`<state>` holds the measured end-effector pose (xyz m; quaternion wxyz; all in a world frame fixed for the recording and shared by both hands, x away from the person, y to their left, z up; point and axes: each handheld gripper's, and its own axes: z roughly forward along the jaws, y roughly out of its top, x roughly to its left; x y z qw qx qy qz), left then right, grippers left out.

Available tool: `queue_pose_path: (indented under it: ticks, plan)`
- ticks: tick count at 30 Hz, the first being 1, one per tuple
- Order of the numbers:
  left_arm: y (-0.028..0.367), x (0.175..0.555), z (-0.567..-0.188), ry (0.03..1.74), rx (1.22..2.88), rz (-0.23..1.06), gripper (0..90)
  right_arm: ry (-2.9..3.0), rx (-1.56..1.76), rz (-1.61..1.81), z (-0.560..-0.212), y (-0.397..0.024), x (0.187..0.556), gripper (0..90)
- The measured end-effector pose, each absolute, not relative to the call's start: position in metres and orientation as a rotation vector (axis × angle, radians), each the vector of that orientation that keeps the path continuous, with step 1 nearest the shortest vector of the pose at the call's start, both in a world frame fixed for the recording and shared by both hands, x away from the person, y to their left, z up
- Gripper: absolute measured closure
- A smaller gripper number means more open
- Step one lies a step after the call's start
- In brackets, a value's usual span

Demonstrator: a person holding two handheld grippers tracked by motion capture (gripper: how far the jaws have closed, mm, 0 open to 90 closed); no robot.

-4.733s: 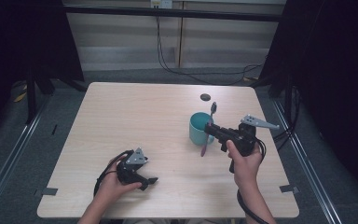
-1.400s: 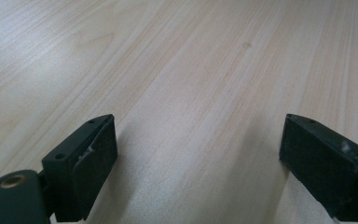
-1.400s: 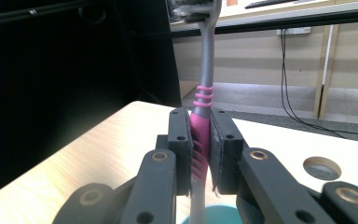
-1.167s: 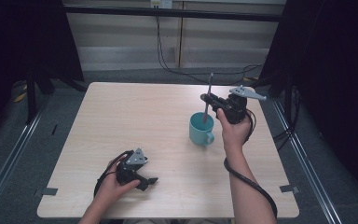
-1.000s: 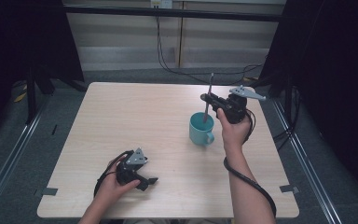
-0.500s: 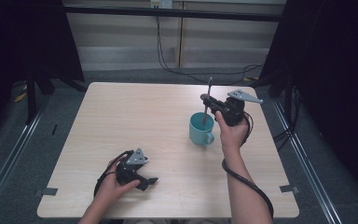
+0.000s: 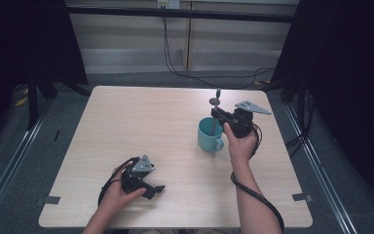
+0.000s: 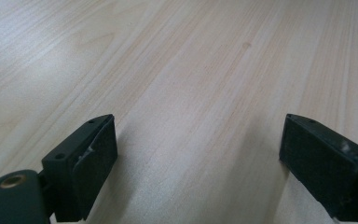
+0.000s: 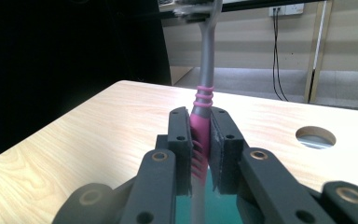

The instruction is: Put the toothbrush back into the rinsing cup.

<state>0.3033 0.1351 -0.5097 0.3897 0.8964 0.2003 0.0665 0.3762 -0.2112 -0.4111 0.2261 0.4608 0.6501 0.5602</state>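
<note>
A teal mug (image 7: 210, 136) stands on the right half of the wooden table (image 7: 141, 122). Over it my right gripper (image 7: 216, 115) is shut on a toothbrush (image 7: 217, 97) held upright. In the right gripper view the jaws of the right gripper (image 9: 200, 140) clamp the toothbrush's pink ribbed grip (image 9: 200, 119). Its grey neck (image 9: 207, 60) rises to the head at the top, and its lower end dips toward the mug (image 9: 221, 205). My left gripper (image 7: 157, 189) rests on the table near the front edge, open, with only bare wood between its pads (image 8: 95, 161).
A round cable hole (image 9: 315, 136) sits in the table behind the mug. Cables (image 7: 190, 73) hang down the back wall onto the floor. Dark curtains stand on both sides of the table.
My right gripper first carried the toothbrush from beside the mug up over it. In the last second it has sunk a little toward the mug. The left gripper has not moved.
</note>
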Motion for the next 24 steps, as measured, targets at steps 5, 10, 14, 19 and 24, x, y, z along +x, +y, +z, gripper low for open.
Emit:
queue_pose_path:
  ticks: [5,10,14,19,24]
  plan:
    - [0.135,0.303,-0.51,0.509,2.279,0.17,11.0,1.794,1.289,1.541,-0.419,-0.213,0.375,80.3]
    - [0.135,0.303,-0.51,0.509,2.278,0.169,11.0,1.798,1.305,1.538,-0.426,-0.214,0.374,80.3]
    - [0.135,0.303,-0.51,0.509,2.279,0.168,11.0,1.8,1.308,1.533,-0.429,-0.214,0.372,80.2]
    - [0.135,0.303,-0.51,0.508,2.279,0.169,11.0,1.806,1.312,1.527,-0.433,-0.215,0.372,80.1]
    - [0.135,0.304,-0.51,0.501,2.286,0.171,11.0,1.815,1.32,1.513,-0.436,-0.216,0.371,79.9]
